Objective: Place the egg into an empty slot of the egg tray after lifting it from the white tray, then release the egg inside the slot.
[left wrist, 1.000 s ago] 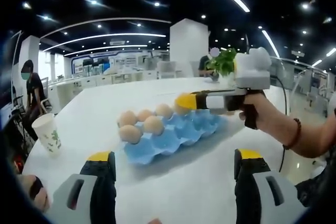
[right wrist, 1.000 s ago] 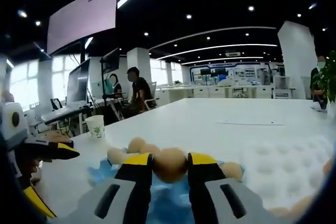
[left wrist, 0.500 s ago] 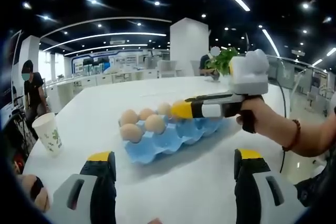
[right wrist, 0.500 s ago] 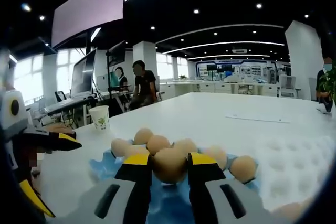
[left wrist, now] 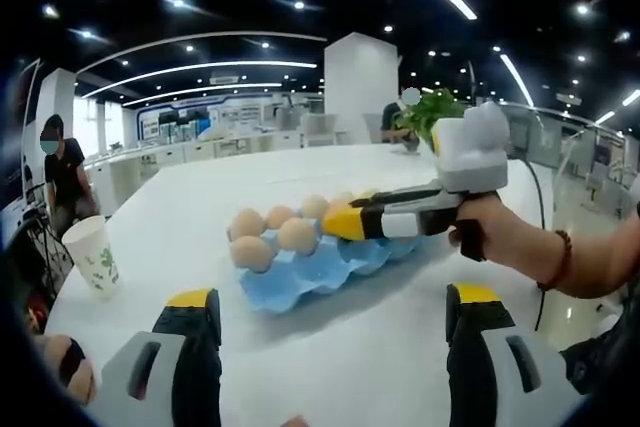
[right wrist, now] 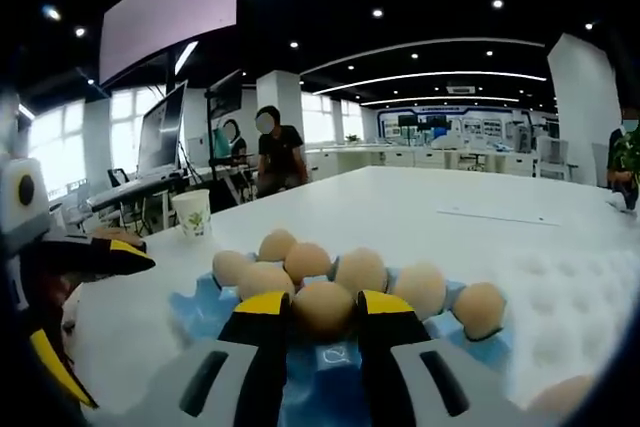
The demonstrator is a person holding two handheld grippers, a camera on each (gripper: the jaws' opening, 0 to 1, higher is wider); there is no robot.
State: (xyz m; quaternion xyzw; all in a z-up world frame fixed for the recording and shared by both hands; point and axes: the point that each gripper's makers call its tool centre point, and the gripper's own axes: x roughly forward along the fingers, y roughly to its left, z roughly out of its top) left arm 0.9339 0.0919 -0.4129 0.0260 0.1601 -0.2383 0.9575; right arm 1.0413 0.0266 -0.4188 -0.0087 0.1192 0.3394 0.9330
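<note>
The egg (right wrist: 322, 309) sits pinched between the yellow-tipped jaws of the right hand-held gripper (right wrist: 322, 315), low over the blue egg tray (right wrist: 200, 309), whose near cups lie directly under the jaws. Whether the egg already touches a cup is hard to tell, since the jaws hide its underside. Beyond it in the right gripper view, six other eggs (right wrist: 361, 269) rest in the tray's slots in two loose rows. To the right of the blue tray lies the white tray (right wrist: 590, 292), its dimpled surface blurred at the edge of the view, with one more egg (right wrist: 565, 395) showing at its near corner. In the left gripper view the same right hand-held gripper (left wrist: 343, 223) reaches in from the right, held by a person's hand (left wrist: 478, 230) with a bead bracelet on the wrist, its tip down among the eggs on the blue egg tray (left wrist: 290, 289). The left hand-held gripper (left wrist: 335, 309) hangs back above the white table (left wrist: 350, 367) with its jaws spread wide and nothing between them. A paper cup (left wrist: 92, 255) with a green print stands on the table near its left edge, well apart from the tray. A seated person (right wrist: 277, 152) in a dark shirt is at a desk in the background.
</note>
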